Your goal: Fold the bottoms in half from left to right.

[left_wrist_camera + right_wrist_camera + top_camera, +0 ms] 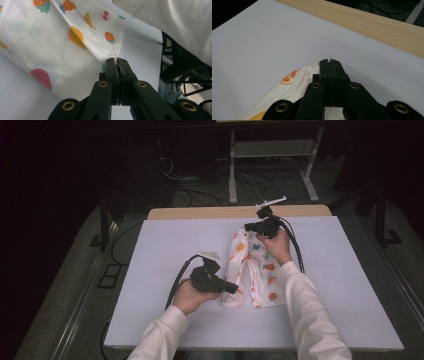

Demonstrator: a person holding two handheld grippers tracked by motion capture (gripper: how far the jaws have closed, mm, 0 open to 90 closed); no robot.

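Observation:
A small pair of white pants (260,270) with a fruit print lies on the white sheet, legs pointing toward the person. My left gripper (235,289) is shut on the hem of the left leg; in the left gripper view the cloth (50,42) rises from the closed jaw tips (116,61). My right gripper (247,226) is at the far left corner of the waist. In the right gripper view its jaws (329,62) are pressed together with the printed cloth (292,82) coming out from under them.
The white sheet (165,245) covers most of the table, and a strip of bare wood (200,212) shows along the far edge (374,25). Dark floor, cables and table legs (232,180) lie beyond. A white sleeve (175,22) crosses the left gripper view.

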